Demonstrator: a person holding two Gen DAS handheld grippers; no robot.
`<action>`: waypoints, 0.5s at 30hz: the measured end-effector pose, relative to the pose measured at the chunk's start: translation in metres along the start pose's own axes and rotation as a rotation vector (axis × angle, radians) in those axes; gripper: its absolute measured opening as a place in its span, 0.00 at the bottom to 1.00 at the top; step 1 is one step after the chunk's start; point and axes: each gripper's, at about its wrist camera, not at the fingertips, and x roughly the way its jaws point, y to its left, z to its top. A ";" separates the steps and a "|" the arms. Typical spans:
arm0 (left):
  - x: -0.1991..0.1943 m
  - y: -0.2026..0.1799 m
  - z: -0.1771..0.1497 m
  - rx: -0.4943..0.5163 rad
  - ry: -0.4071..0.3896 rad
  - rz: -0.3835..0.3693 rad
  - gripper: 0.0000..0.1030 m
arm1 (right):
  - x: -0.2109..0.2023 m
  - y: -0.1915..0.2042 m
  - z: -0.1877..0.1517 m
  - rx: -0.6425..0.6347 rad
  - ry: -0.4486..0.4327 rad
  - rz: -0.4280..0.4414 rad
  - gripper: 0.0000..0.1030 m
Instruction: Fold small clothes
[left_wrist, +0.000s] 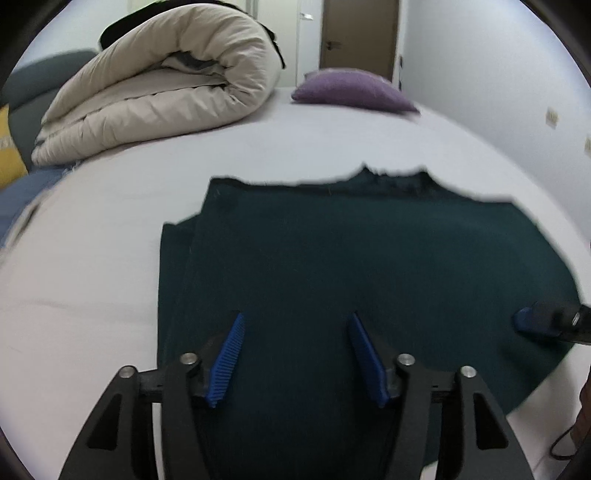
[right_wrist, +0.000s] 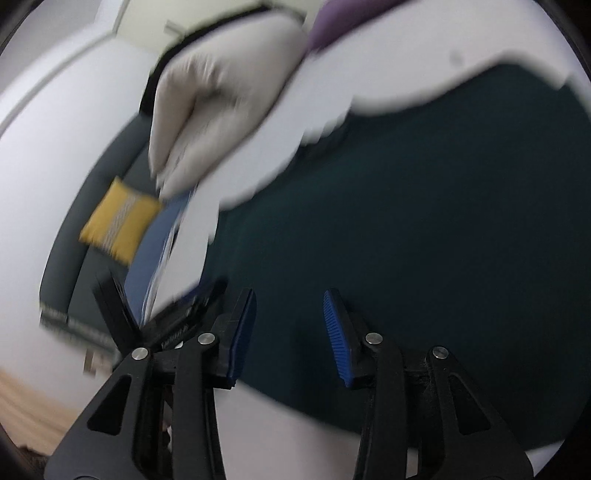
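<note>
Bed (left_wrist: 110, 258): white sheet, the carrying surface. Bare sheet lies open on the left side and across the middle toward the far edge. A strip of bare sheet also shows along the near edge in the right wrist view (right_wrist: 295, 421).

Duvet (left_wrist: 159, 85): cream, rolled and folded, at the far left corner of the bed, well apart from the garment. Blurred in the right wrist view (right_wrist: 207, 103).

Garment (left_wrist: 351, 277): dark teal cloth, lying flat on the near right part of the bed. Left side shows a folded-over layer with a straight doubled edge; far edge is ragged in outline, with a slight rise near its middle. Surface mostly smooth. In the right wrist view (right_wrist: 424, 221) it fills the right half of the frame; motion blur hides detail.

Purple cushion (left_wrist: 351, 90): at the far edge of the bed, well apart from the garment.

Yellow cushion (right_wrist: 118, 221): off the bed's left side, on a grey seat.

Left gripper (left_wrist: 297, 360): over the near part of the garment, fingers (left_wrist: 227, 363) spread wide, nothing between them.

Right gripper (right_wrist: 290, 338): over the garment's near edge, fingers (right_wrist: 334, 336) moderately apart, holding nothing. Its blue tip shows at the garment's right edge in the left wrist view (left_wrist: 532, 321).
</note>
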 end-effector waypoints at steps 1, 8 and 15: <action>0.001 -0.003 -0.006 0.021 0.008 0.017 0.62 | 0.009 0.002 -0.003 -0.009 0.006 -0.015 0.36; 0.003 0.002 -0.011 0.002 0.016 0.003 0.66 | -0.034 -0.042 -0.006 0.111 -0.145 -0.056 0.35; 0.003 0.003 -0.013 -0.001 0.008 -0.002 0.66 | -0.137 -0.088 -0.023 0.300 -0.366 -0.228 0.36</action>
